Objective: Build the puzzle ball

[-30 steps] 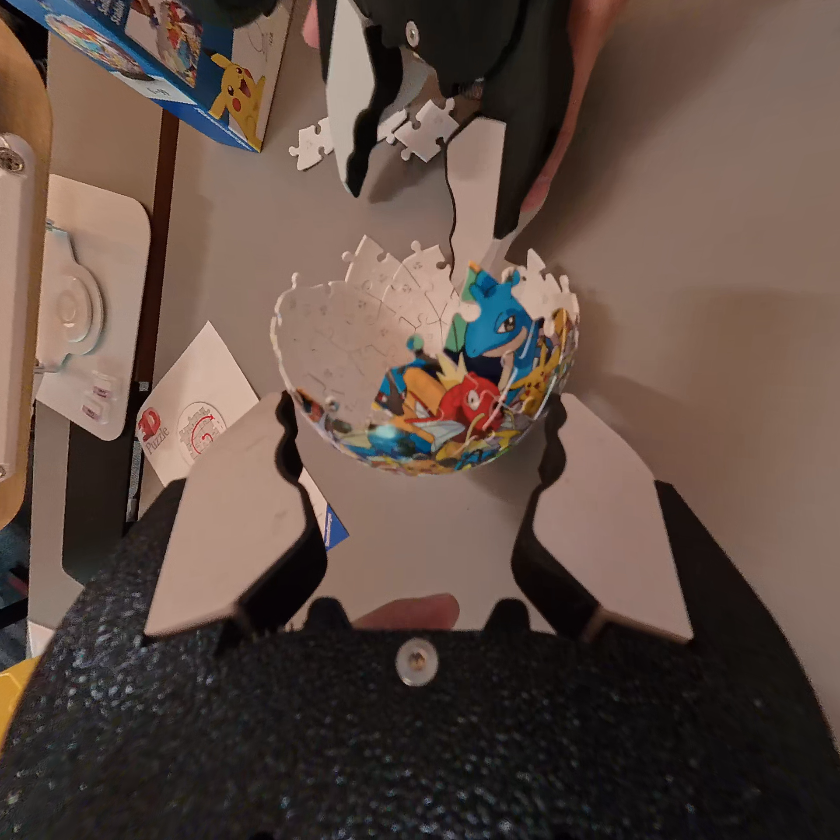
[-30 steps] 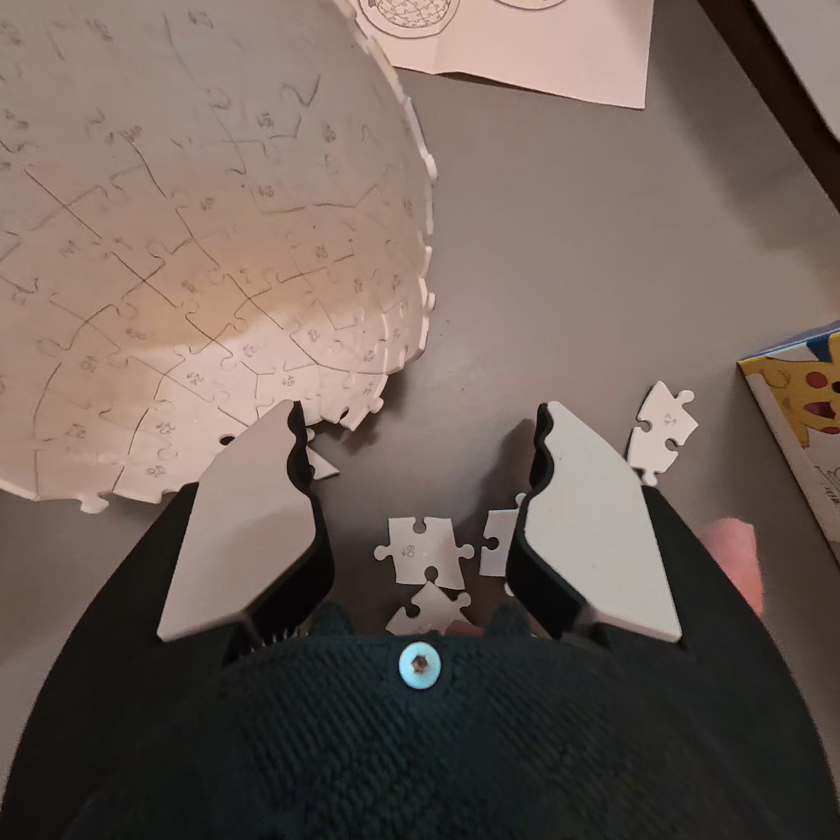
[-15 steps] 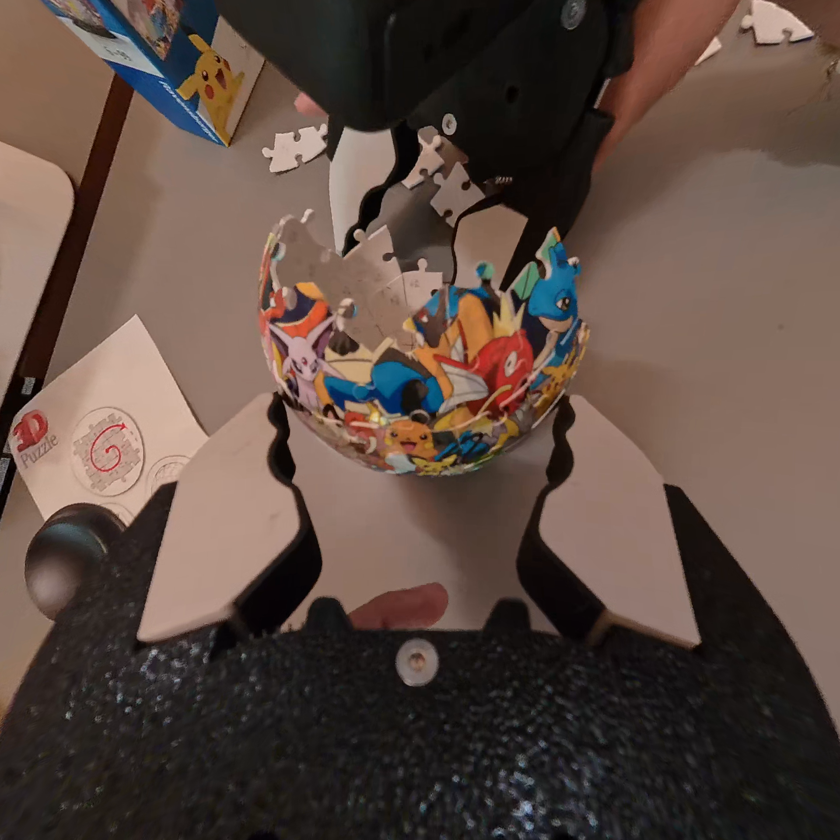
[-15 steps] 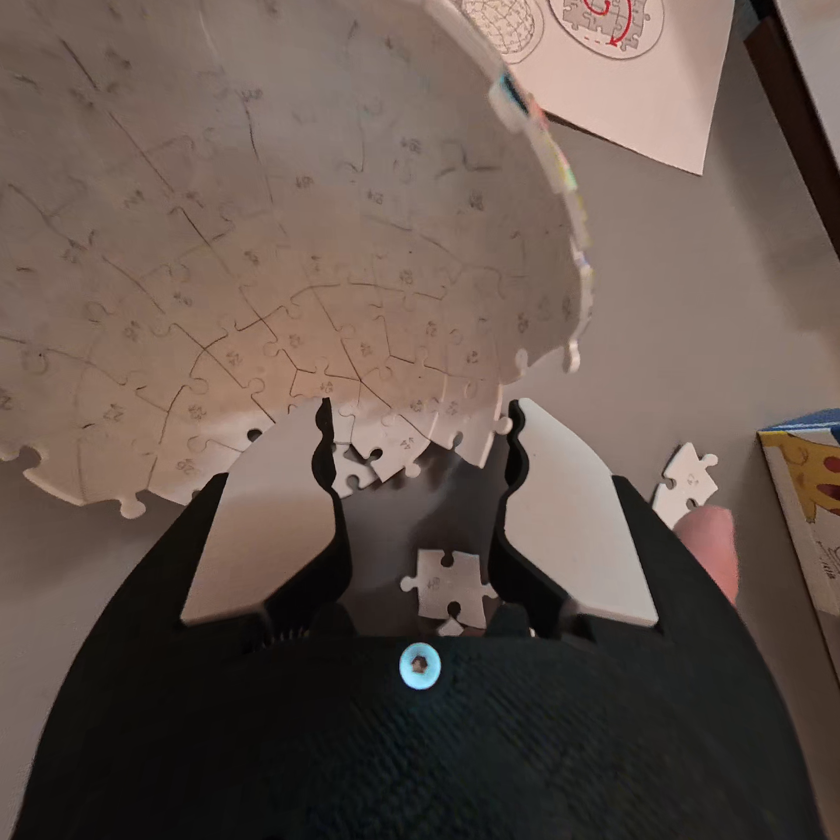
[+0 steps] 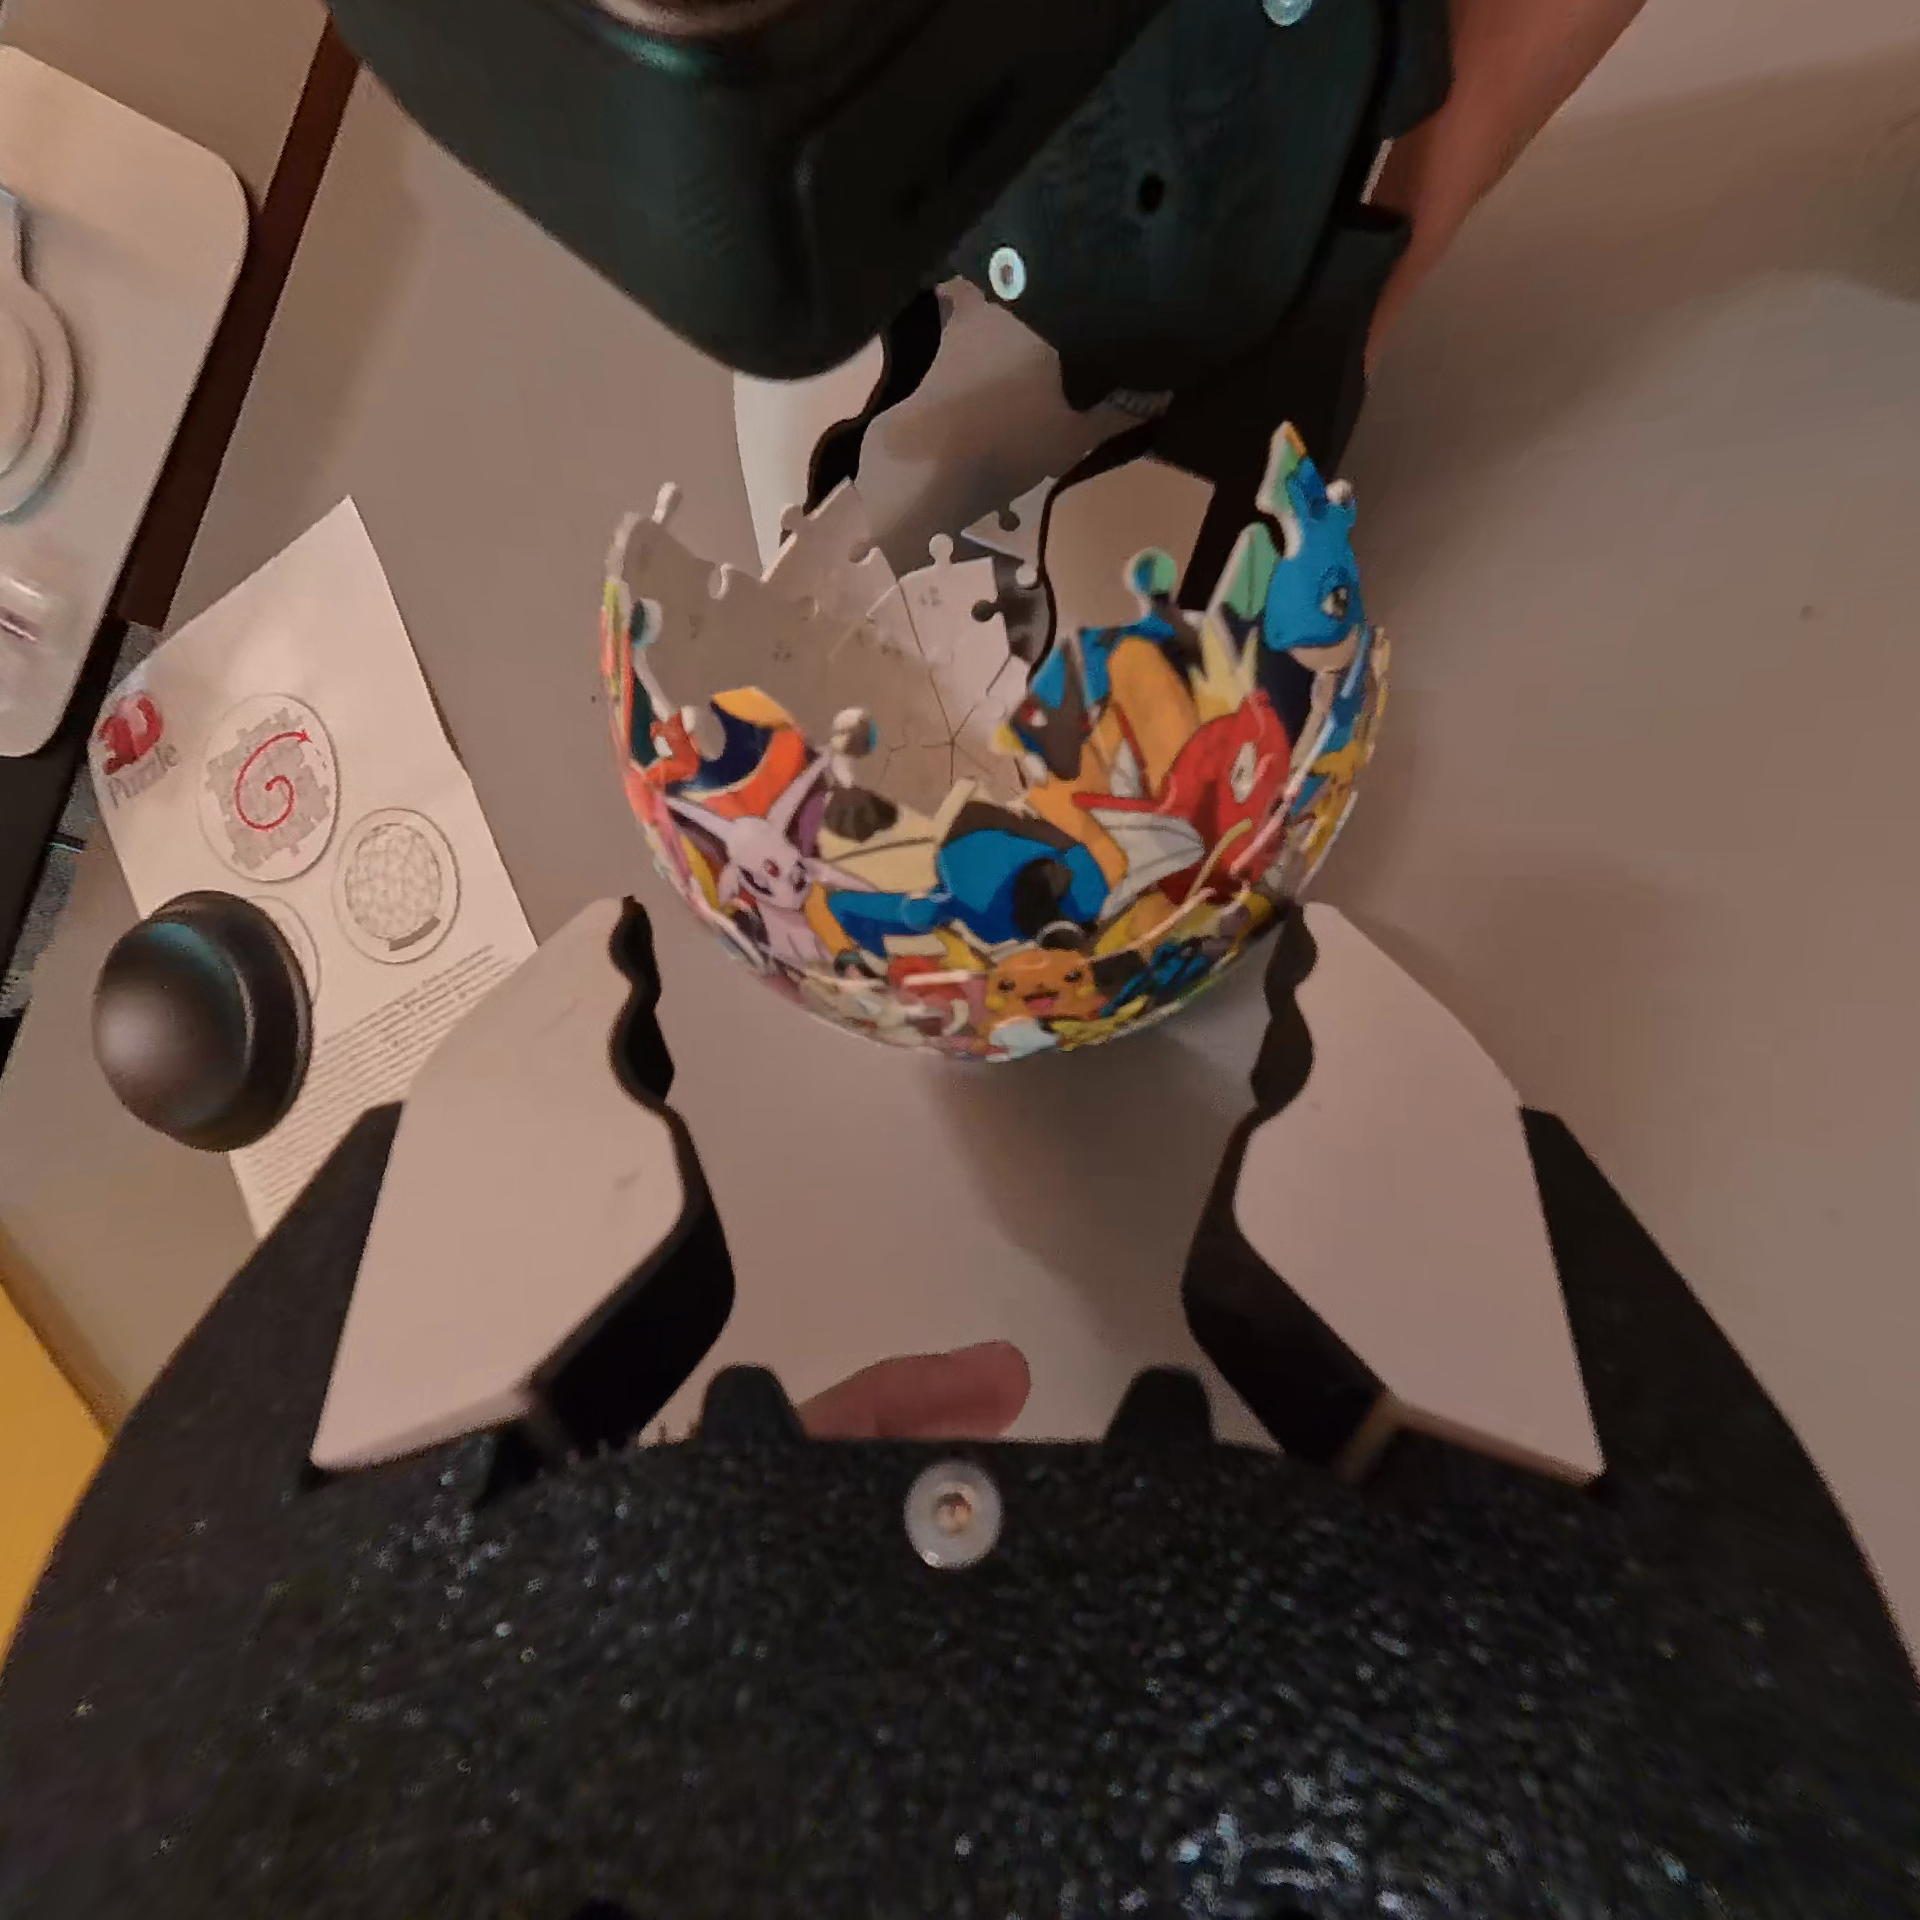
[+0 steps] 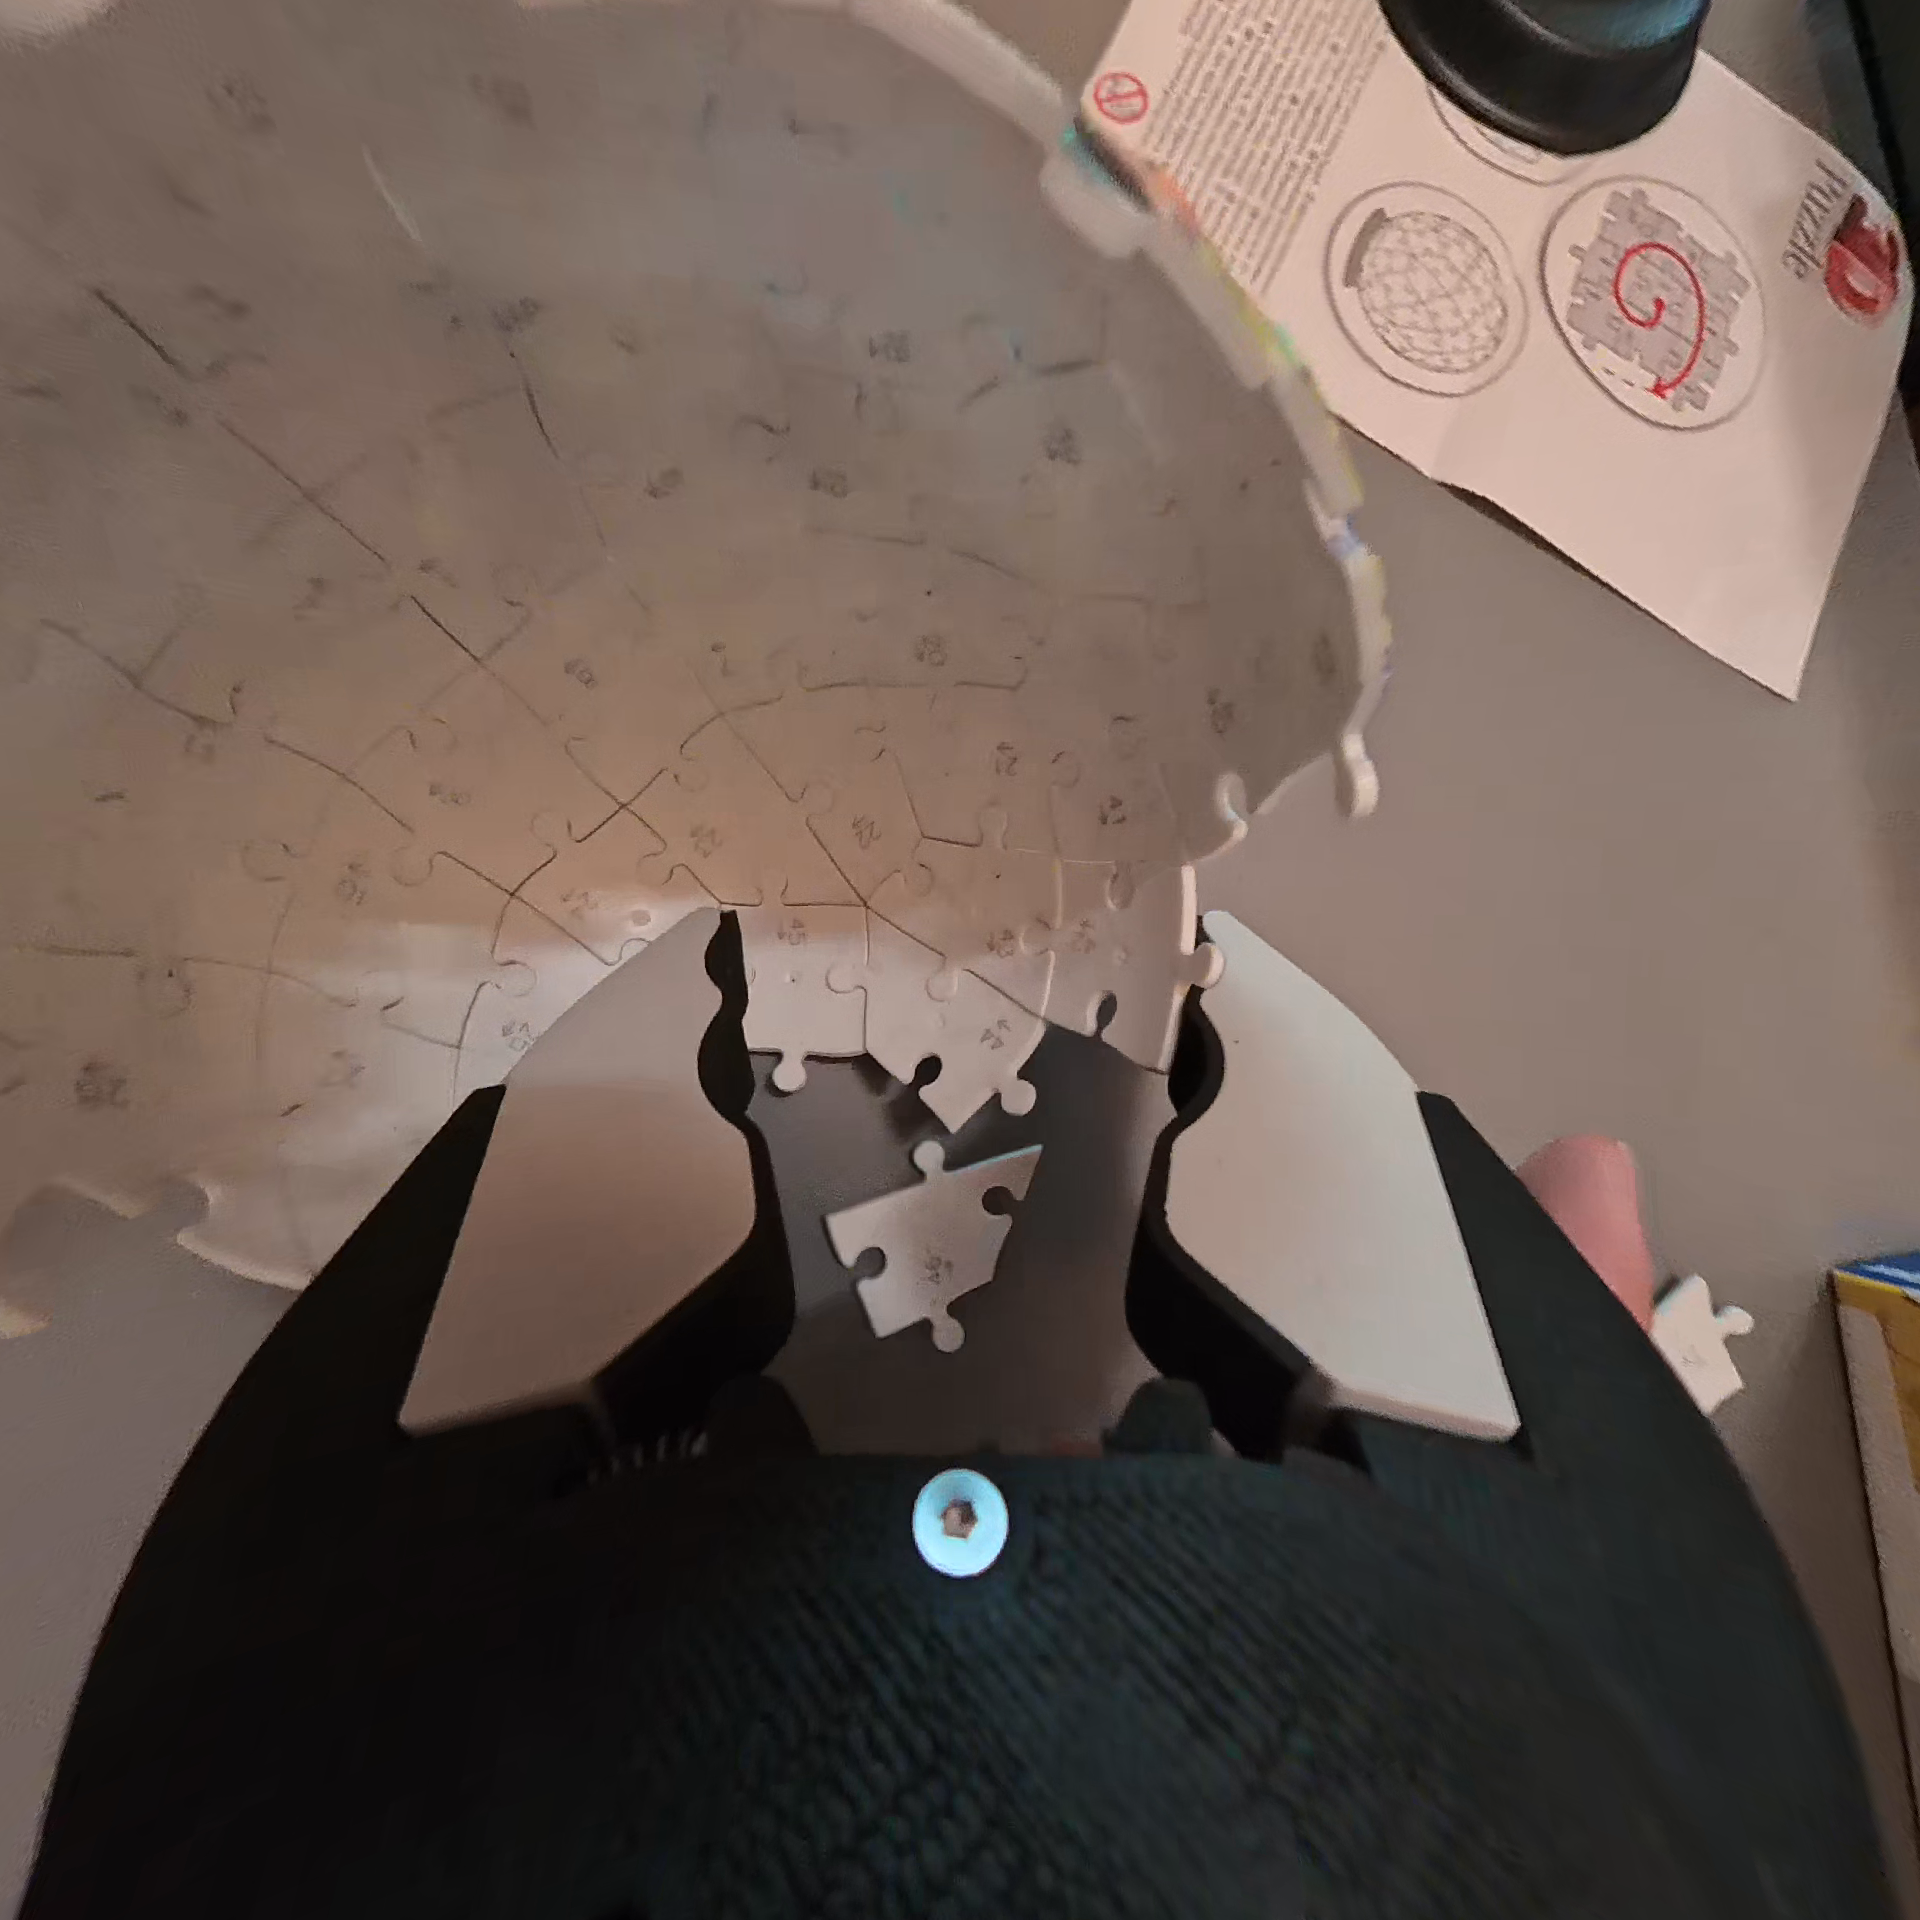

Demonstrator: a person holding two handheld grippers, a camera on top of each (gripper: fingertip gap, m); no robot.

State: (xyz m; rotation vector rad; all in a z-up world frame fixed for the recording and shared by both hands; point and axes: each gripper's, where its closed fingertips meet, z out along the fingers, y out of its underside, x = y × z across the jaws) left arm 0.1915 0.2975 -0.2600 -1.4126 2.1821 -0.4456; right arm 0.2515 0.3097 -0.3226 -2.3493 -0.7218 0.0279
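Note:
The half-built puzzle ball (image 5: 987, 831) is a colourful open shell on the grey table (image 5: 1610, 935), its white inside showing at the top. My left gripper (image 5: 956, 925) is open and empty, with its fingertips on either side of the ball's near bottom. My right gripper (image 5: 935, 488) reaches over the ball's far rim from above. In the right wrist view the white numbered inside of the ball (image 6: 675, 623) fills the frame. The right gripper (image 6: 961, 935) is open, with the rim's edge pieces between its jaws. A loose white piece (image 6: 935, 1247) lies on the table between its fingers.
A white instruction sheet (image 5: 312, 831) lies left of the ball, with a black round stand (image 5: 197, 1029) on it; both also show in the right wrist view (image 6: 1558, 364), (image 6: 1538, 62). Another loose piece (image 6: 1694, 1361) and a box corner (image 6: 1881, 1403) sit at the right. A white holder (image 5: 104, 416) lies far left. Spacing between my two grippers at the tips: around 10 centimeters.
The ball has tipped from leaning toward the left camera to more upright. The right gripper has moved in over its far rim, and its jaws have narrowed. The left gripper stays open.

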